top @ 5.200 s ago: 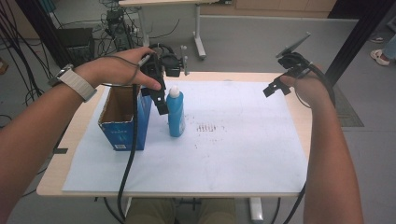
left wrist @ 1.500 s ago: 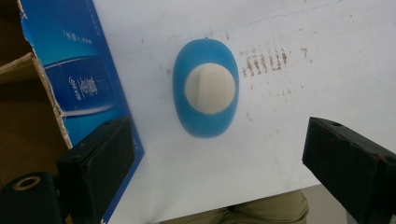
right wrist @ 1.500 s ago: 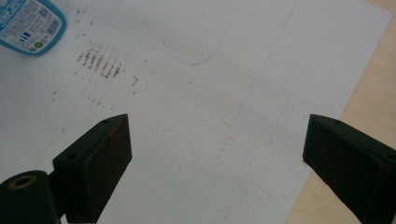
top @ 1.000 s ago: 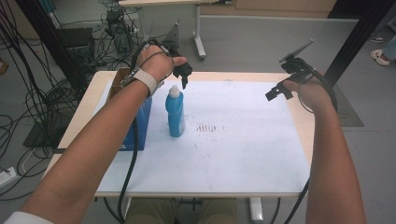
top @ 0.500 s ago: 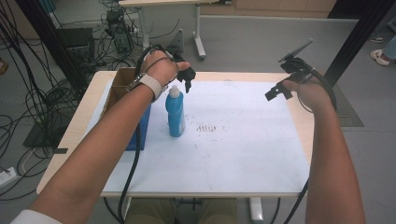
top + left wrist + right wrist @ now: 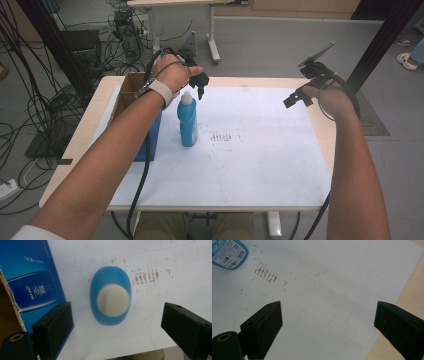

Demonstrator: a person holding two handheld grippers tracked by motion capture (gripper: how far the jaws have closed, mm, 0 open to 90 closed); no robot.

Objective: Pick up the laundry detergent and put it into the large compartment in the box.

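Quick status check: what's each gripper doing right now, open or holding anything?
Left gripper: open, empty, jaws apart above the blue bottle.
Right gripper: open, empty, over the white sheet.

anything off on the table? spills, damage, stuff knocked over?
Two small things. Reddish-brown smudges mark the white sheet right of the blue bottle; they look like scuffs or stains, not a fresh spill. The blue carton beside the bottle has a ragged, torn top edge. The bottle stands upright, cap on.
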